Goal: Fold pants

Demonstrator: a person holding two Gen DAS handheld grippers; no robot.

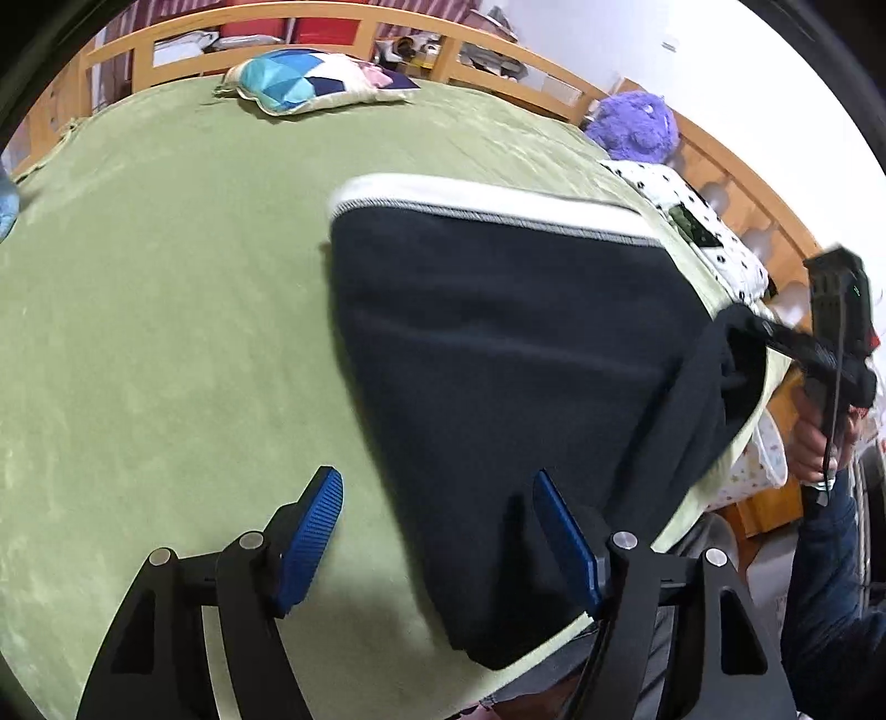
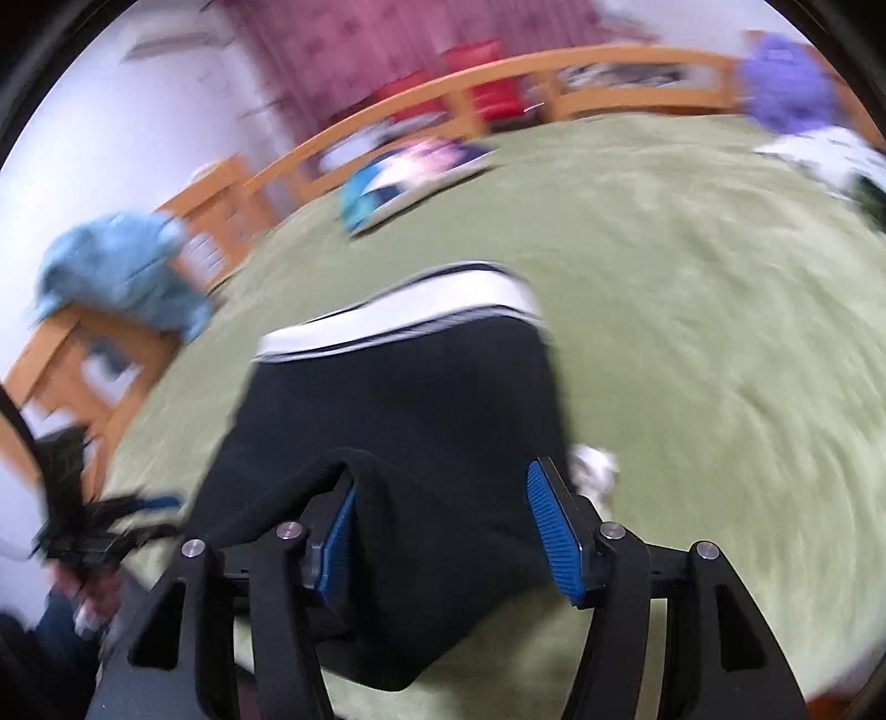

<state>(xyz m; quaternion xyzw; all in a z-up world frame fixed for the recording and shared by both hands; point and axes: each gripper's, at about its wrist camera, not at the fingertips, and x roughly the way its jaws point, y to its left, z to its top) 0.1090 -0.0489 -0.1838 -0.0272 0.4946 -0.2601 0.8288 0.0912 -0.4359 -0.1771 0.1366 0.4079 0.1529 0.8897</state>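
Dark navy pants (image 1: 498, 360) with a white waistband (image 1: 487, 202) lie folded on the green bed cover (image 1: 166, 310). My left gripper (image 1: 437, 531) is open and empty, low over the pants' near left edge. My right gripper (image 2: 437, 531) is open, with a fold of the dark pants (image 2: 398, 421) draped over its left finger (image 2: 338, 537) and lying between the jaws. In the left wrist view the right gripper (image 1: 775, 338) shows at the pants' right edge with cloth lifted on it. The right wrist view is blurred by motion.
A blue patterned pillow (image 1: 310, 80) lies at the far side of the bed. A purple plush toy (image 1: 631, 124) and a dotted white cloth (image 1: 692, 221) sit at the right. A wooden rail (image 1: 498, 50) runs round the bed. A blue cloth (image 2: 122, 266) hangs on the rail.
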